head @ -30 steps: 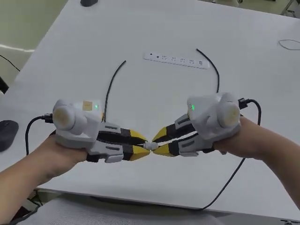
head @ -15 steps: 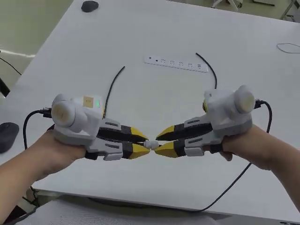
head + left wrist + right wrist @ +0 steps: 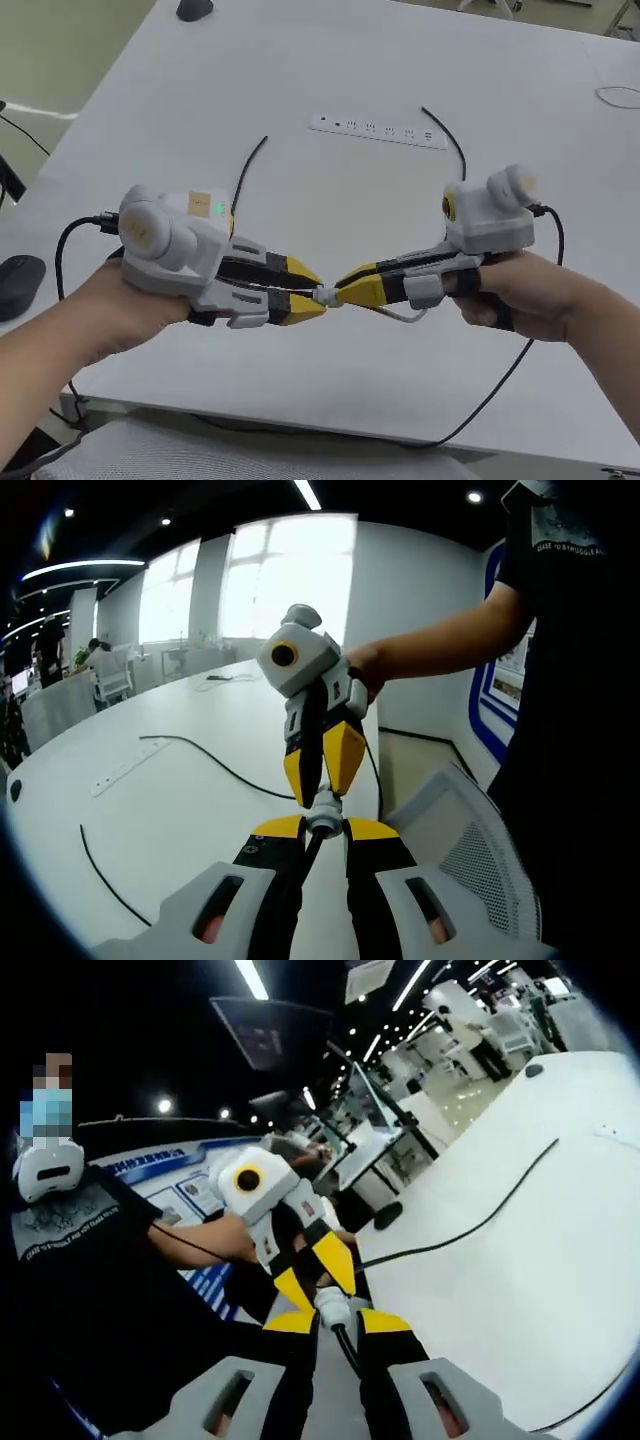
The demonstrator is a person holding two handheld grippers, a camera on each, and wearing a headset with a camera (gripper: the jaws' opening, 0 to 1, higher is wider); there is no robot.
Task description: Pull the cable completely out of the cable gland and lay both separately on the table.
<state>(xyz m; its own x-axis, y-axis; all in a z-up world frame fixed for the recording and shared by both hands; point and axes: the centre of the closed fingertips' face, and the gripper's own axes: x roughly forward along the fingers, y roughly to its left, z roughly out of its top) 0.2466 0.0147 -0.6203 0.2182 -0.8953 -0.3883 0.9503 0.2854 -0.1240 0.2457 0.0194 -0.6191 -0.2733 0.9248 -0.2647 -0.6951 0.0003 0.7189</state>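
Left hand-held gripper (image 3: 312, 302) is pinched narrow on the cable gland (image 3: 323, 295) — a small, white, rounded plastic fitting, light and hard, probably slick, so the hold belongs square on its body. Right hand-held gripper (image 3: 348, 291), tips nearly meeting the left's, is closed on the cable (image 3: 405, 317) just beside the gland. Its pale slack droops in a loop beneath — thin, soft, easily kinked; whether it is free of the gland is hard to tell. Both hang above the matte white tabletop (image 3: 330, 200).

The left hand (image 3: 115, 312) and right hand (image 3: 520, 297) hold the left gripper (image 3: 312, 301) and right gripper (image 3: 347, 291) roughly level, pointed tip to tip, both jaw pairs closed.
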